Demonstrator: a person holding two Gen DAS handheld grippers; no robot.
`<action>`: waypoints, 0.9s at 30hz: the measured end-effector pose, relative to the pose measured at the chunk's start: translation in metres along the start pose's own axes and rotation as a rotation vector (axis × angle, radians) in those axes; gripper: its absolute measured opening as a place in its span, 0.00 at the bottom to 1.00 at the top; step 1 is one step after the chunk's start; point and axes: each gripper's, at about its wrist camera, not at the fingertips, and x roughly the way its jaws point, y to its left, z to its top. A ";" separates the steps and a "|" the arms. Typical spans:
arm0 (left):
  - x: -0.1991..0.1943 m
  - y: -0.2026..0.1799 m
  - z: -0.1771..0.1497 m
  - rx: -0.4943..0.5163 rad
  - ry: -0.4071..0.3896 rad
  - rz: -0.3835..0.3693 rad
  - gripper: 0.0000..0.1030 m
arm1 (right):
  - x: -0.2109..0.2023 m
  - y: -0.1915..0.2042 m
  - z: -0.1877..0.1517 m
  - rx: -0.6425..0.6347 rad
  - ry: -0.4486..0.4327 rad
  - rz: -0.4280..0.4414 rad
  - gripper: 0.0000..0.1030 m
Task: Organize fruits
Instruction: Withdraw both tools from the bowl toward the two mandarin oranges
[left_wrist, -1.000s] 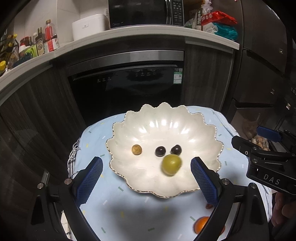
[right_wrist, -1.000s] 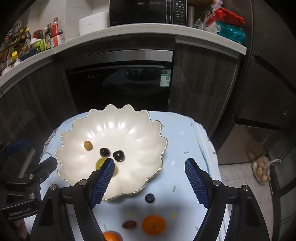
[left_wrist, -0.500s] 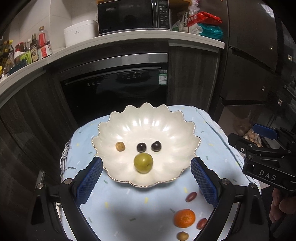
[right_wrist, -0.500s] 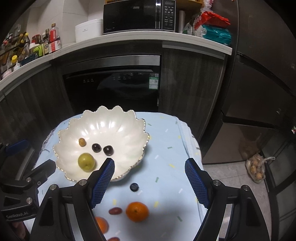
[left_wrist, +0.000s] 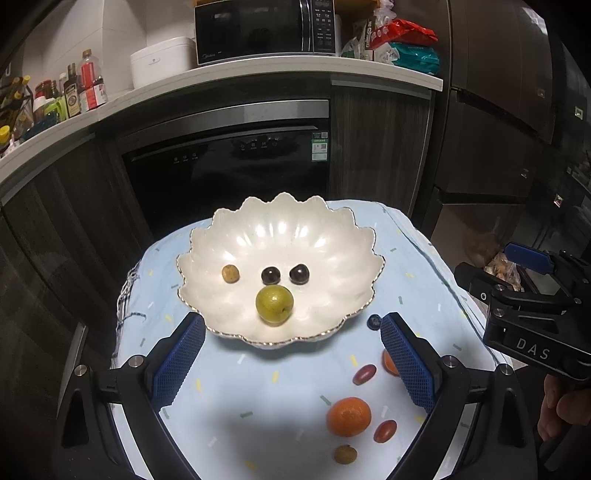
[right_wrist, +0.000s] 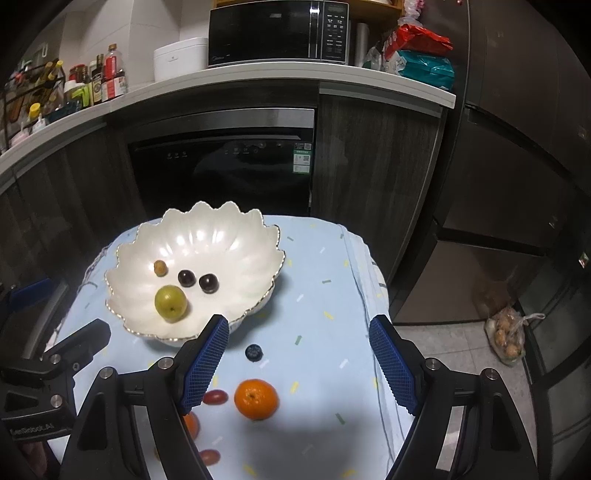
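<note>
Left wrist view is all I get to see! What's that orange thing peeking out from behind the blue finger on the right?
Observer: It's a whole mandarin, round, with its stem end facing up, lying on the blue cloth.
Operator: Is it squished against the red grape next to it?
Observer: No, a thin strip of cloth shows between them, so they're apart.
Operator: Is the right hand-held gripper open? I only see its side.
Observer: Yes, its two blue fingers are spread wide and hold nothing.
</note>
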 end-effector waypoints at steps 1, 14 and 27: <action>0.000 -0.001 -0.002 -0.001 0.002 0.000 0.94 | 0.000 -0.001 -0.002 -0.004 0.000 0.006 0.77; 0.003 -0.014 -0.031 -0.037 0.040 0.037 0.94 | 0.006 -0.003 -0.026 -0.082 0.027 0.073 0.77; 0.020 -0.025 -0.067 -0.053 0.092 0.056 0.94 | 0.025 0.000 -0.051 -0.144 0.068 0.137 0.77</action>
